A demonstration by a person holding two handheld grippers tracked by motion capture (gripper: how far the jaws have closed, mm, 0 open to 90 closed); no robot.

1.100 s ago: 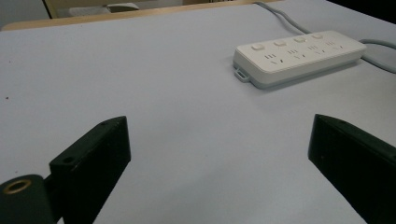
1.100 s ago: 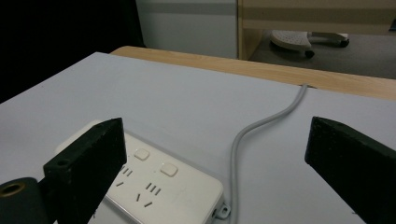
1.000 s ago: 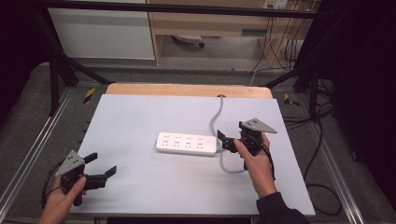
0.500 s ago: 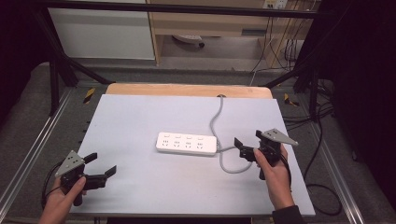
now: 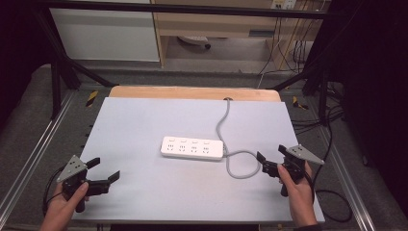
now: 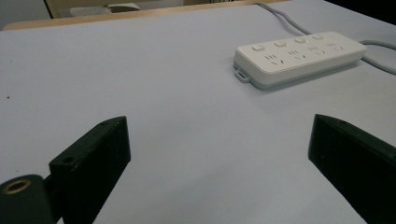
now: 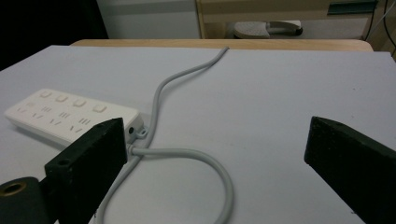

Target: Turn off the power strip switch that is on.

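Observation:
A white power strip point(image 5: 192, 147) with several sockets and switches lies flat in the middle of the grey table point(image 5: 144, 115). Its grey cable point(image 5: 239, 169) leaves the right end, loops toward me, then runs to the far edge. My right gripper point(image 5: 272, 154) is open and holds nothing, a short way right of the loop. In the right gripper view its jaws point(image 7: 215, 140) are spread wide, with the power strip point(image 7: 70, 114) and cable point(image 7: 187, 74) ahead on the left. My left gripper point(image 5: 106, 168) is open at the front left. The left gripper view looks between its jaws point(image 6: 219, 140) toward the power strip point(image 6: 299, 53).
The table's far wooden edge point(image 5: 192, 92) is where the cable drops off. Metal frame rails point(image 5: 29, 159) run along both sides, and loose black cables point(image 5: 332, 197) lie on the floor at the right. A white cabinet point(image 5: 106, 33) stands beyond.
My right gripper has drawn back from the power strip's cable end, going right and toward the front edge. It now stands open beside the cable loop. The left gripper has not moved.

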